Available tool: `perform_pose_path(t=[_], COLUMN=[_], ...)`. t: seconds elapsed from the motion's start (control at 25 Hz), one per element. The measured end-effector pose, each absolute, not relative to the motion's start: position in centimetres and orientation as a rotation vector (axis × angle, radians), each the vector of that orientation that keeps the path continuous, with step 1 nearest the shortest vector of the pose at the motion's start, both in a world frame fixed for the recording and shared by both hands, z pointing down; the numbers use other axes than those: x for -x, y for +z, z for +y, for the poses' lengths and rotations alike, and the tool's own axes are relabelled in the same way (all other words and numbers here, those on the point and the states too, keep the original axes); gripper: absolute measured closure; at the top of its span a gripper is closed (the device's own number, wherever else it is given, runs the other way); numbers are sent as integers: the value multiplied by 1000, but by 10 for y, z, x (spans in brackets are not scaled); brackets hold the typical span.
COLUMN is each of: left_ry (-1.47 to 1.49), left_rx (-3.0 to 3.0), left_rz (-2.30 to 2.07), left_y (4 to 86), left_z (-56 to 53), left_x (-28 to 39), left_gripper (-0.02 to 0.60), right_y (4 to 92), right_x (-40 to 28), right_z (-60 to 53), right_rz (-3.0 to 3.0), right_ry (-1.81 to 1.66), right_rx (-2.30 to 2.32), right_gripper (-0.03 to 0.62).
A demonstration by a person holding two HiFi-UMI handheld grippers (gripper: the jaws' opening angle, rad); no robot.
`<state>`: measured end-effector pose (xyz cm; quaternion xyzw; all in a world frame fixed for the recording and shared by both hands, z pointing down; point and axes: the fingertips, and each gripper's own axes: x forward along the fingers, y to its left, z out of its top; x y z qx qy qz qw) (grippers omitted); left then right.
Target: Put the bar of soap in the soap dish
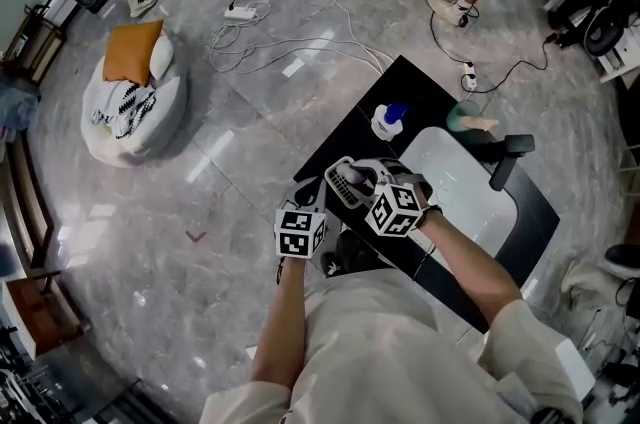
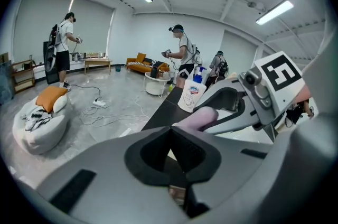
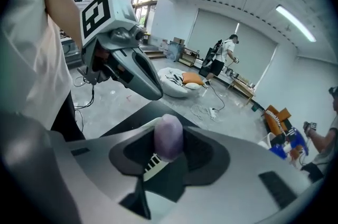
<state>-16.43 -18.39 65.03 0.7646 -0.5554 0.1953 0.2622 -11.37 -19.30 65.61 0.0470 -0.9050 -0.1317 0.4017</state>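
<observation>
Bar of soap (image 3: 169,136): lilac, clamped endwise between the jaws of the right gripper (image 3: 169,145) and hanging directly above the white slatted soap dish (image 3: 152,164), not yet resting on it. The dish sat on the black worktop (image 1: 418,90), just beside the white sink (image 1: 470,204). The left gripper (image 2: 170,130) hovered close alongside with its jaws drawn together and nothing seen between them.

Recommended handling: lower the bar until it lies flat along the slats, square with the dish, and only then release the jaws. A drop from above could make the smooth bar skid off. The jaws should open straight and clear without dragging the dish, which looked light.

Obstructions: the left gripper crowded the approach and would be better held aside. A white bottle with a blue cap (image 1: 388,120) and a black tap (image 1: 508,160) stood near but apart from the dish. Cables and a beanbag lay on the floor beyond, and other persons were working well apart.
</observation>
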Motion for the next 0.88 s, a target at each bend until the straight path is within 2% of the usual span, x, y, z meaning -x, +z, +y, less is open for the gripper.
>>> perform_pose_path(t=[0.88], left_ry=[590], left_rx=[-2014], left_rz=[-1468], left_y=[680], left_z=[-192], left_x=[156], left_gripper=[574], right_y=[678], right_x=[118], right_z=[-181], right_rz=[-2150], right_ry=[-714], right_rx=[59], right_gripper=[441])
